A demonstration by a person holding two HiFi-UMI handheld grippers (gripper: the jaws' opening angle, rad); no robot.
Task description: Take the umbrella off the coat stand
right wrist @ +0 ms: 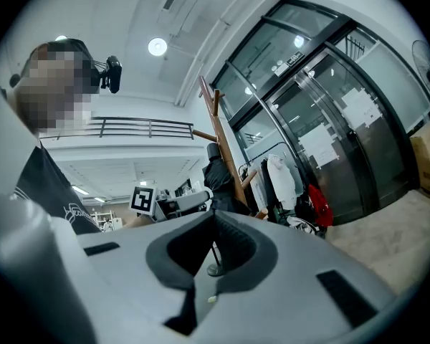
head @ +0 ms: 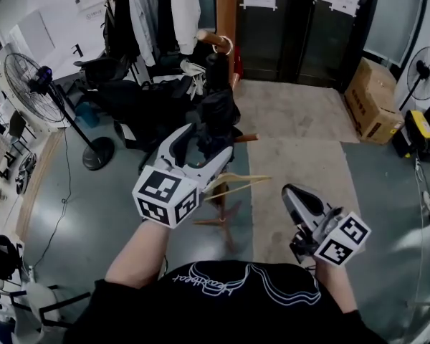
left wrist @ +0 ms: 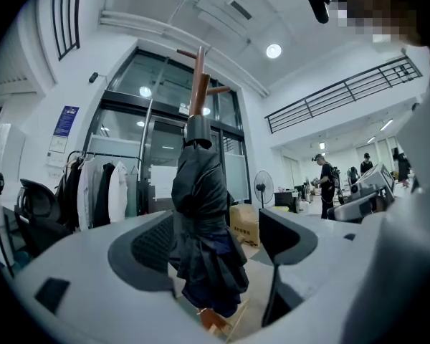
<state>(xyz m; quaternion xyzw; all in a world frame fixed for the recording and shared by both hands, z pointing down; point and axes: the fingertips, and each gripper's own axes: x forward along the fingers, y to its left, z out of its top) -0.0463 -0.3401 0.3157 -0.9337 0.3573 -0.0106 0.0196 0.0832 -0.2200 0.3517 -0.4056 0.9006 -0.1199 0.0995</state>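
Observation:
A black folded umbrella (head: 216,110) hangs on the wooden coat stand (head: 226,20), its cloth bunched near the stand's lower pegs. My left gripper (head: 203,143) is open with its jaws on either side of the umbrella's lower part. In the left gripper view the umbrella (left wrist: 201,213) fills the gap between the jaws of the left gripper (left wrist: 215,239), with a gap at the right jaw, and the coat stand (left wrist: 198,84) rises above. My right gripper (head: 290,190) is shut and empty, lower right, apart from the stand. In the right gripper view, past the right gripper (right wrist: 212,217), stand the umbrella (right wrist: 216,174) and coat stand (right wrist: 222,131).
A clothes rack with coats (head: 158,13) and dark office chairs (head: 129,92) stand left of the stand. A floor fan (head: 36,81) is at far left, a cardboard box (head: 373,102) and second fan (head: 426,70) at right. A wooden hanger (head: 236,185) lies by the stand's base. People (left wrist: 326,185) are far off.

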